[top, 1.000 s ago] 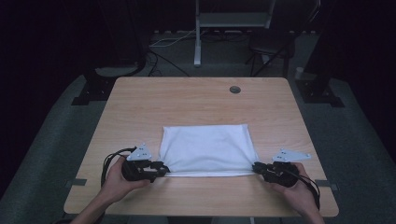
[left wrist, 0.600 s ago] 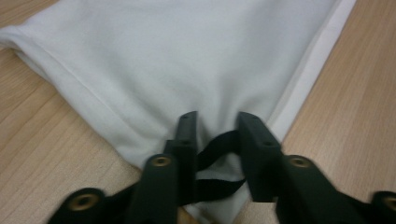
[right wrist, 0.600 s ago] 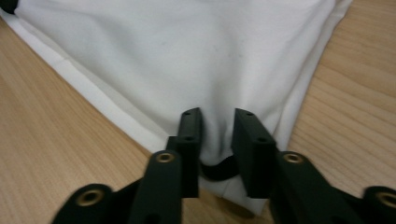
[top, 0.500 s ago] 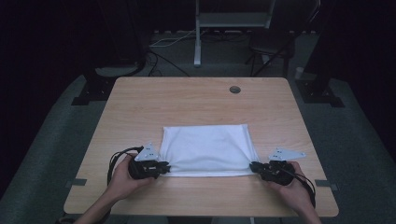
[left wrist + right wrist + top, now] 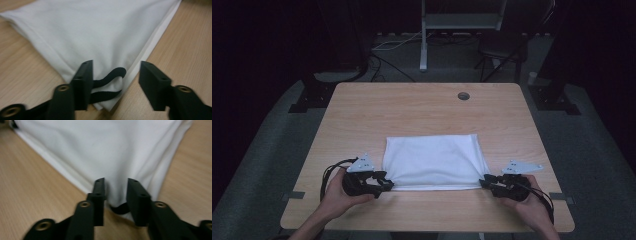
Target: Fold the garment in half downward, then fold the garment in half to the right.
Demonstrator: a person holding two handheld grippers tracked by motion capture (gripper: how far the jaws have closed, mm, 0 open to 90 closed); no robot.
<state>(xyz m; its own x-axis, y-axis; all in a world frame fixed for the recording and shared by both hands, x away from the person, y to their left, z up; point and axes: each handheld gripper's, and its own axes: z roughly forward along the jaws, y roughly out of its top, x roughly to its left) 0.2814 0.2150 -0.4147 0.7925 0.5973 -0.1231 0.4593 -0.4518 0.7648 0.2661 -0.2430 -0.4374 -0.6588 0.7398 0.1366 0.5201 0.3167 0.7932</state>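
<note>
A: Where is the folded white cloth rectangle (image 5: 432, 161)?

B: In the lower middle of the high view, flat on the pale wooden table (image 5: 412, 110), with its front edge near the bottom rim. The left gripper (image 5: 385, 182) sits at its lower left corner, the right gripper (image 5: 482, 182) at its lower right corner.

A: Are the 2 grippers pinching it?

B: Not as I read it. In the left gripper view the jaws stand spread, and have just been opening, with the cloth corner (image 5: 110, 100) lying loose between them; the pad on the right side of the frame is clear of the fabric. The right gripper's jaws have also just been opening. They stand parted more narrowly around the other corner (image 5: 116, 195), and I see no squeeze in the fabric.

A: How would it handle?

B: Light, soft and limp, I'd judge. It looks to be several layers, so a careless pinch may lift the top ply alone. Best to take both front corners low, catching the whole stack, and move the 2 hands together so it doesn't sag or unfold.
</note>
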